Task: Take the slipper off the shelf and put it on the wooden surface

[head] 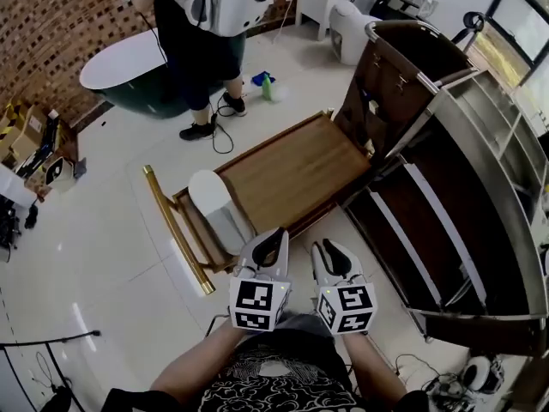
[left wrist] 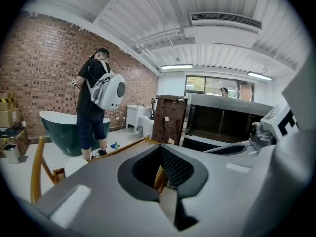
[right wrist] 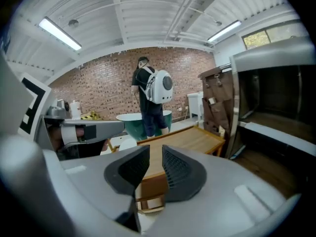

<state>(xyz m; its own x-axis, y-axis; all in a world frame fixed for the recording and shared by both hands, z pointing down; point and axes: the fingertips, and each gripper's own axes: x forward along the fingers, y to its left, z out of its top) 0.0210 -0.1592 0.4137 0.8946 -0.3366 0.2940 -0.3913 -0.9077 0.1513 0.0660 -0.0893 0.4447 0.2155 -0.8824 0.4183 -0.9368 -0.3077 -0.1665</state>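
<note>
No slipper shows in any view. The wooden surface, a low slatted platform, lies just ahead of both grippers. To the right stands the dark shelf with a steel frame; its boards look bare from here. My left gripper and right gripper hover side by side near my body, short of the platform's near edge. The left gripper is open by a narrow gap, with wood visible through it. The right gripper is open too, nothing between its pads, facing the wooden surface and shelf.
A white round stool sits at the platform's left end by a gold rail. A person with a white backpack stands beside a green bathtub. A brown cabinet stands past the platform. Cables lie on the floor.
</note>
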